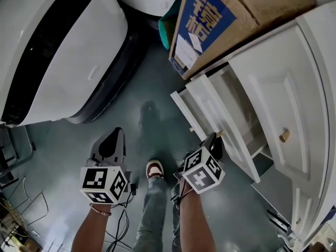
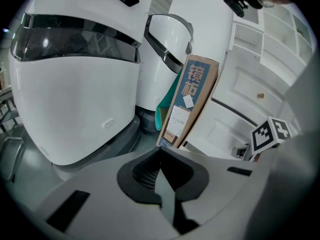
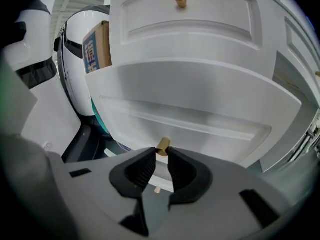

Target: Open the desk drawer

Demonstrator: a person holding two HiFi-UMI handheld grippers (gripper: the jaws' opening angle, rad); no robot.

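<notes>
Left gripper point(image 2: 161, 151) idle, jaws pressed together on nothing. Right gripper point(image 3: 161, 158) clamped on the brass knob point(image 3: 163, 146) of the drawer point(image 3: 210, 124), part-open, low on the white desk point(image 1: 320, 46). Looks mid-pull. Next move wants a straight outward draw (no twisting). Count: two grippers, one open drawer, three knobs.

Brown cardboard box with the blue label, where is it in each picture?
Head view: the brown cardboard box with the blue label is at the top middle, left of the white desk.
Left gripper view: the box stands tilted in the centre, desk to its right.
Right gripper view: the box is small, upper left, desk to its right.
Shared landmark: the white desk.
</notes>
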